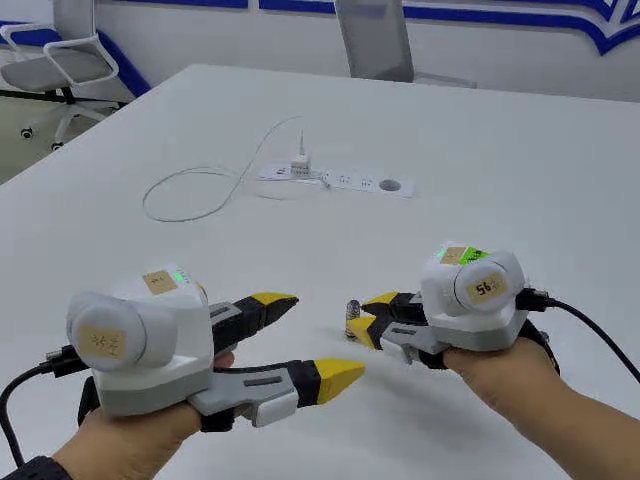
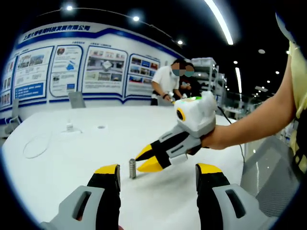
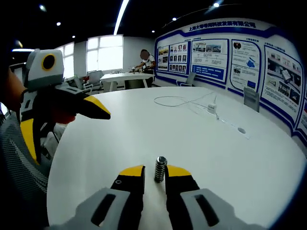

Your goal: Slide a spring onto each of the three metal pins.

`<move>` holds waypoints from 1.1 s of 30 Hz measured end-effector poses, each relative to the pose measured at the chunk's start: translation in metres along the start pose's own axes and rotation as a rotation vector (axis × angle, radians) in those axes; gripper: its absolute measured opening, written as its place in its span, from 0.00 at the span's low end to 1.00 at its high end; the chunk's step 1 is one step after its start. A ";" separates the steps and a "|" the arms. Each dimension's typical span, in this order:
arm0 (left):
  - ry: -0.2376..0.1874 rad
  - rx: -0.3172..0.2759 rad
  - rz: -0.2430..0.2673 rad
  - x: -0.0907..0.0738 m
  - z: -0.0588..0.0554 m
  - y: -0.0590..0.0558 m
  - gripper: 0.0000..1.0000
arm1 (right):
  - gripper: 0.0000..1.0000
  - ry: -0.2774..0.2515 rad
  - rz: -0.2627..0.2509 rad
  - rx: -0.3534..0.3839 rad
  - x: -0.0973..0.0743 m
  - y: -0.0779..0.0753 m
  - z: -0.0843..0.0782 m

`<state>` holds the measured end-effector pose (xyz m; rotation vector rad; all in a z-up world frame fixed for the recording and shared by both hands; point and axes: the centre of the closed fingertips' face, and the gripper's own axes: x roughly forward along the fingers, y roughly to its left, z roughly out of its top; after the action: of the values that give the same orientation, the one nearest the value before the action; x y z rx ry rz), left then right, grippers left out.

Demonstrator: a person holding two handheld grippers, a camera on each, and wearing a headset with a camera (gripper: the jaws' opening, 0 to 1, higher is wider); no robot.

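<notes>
White table (image 1: 480, 150), spring (image 3: 160, 168) at right gripper (image 3: 154, 170) tips

Spring (image 1: 352, 318) at the head view's centre partly hidden behind the right gripper (image 1: 364, 318) tips, contact between them unclear, any pin inside it too small to tell, grey chair (image 1: 375, 40) cut off at the top edge, wall posters (image 3: 211, 60) unreadable.

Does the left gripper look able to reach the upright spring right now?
Probably yes: bare table lies between the open left gripper and the spring, though the right gripper holds its fingers close beside it.
</notes>
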<state>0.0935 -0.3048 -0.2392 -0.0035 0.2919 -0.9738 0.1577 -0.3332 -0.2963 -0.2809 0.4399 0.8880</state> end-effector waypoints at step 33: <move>0.062 0.051 -0.043 0.002 -0.022 -0.016 0.78 | 0.37 -0.033 -0.067 0.056 -0.146 0.001 -0.054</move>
<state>0.0758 -0.3128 -0.2586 0.0675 0.3251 -1.0250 0.0630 -0.4549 -0.2738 -0.2285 0.4221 0.8126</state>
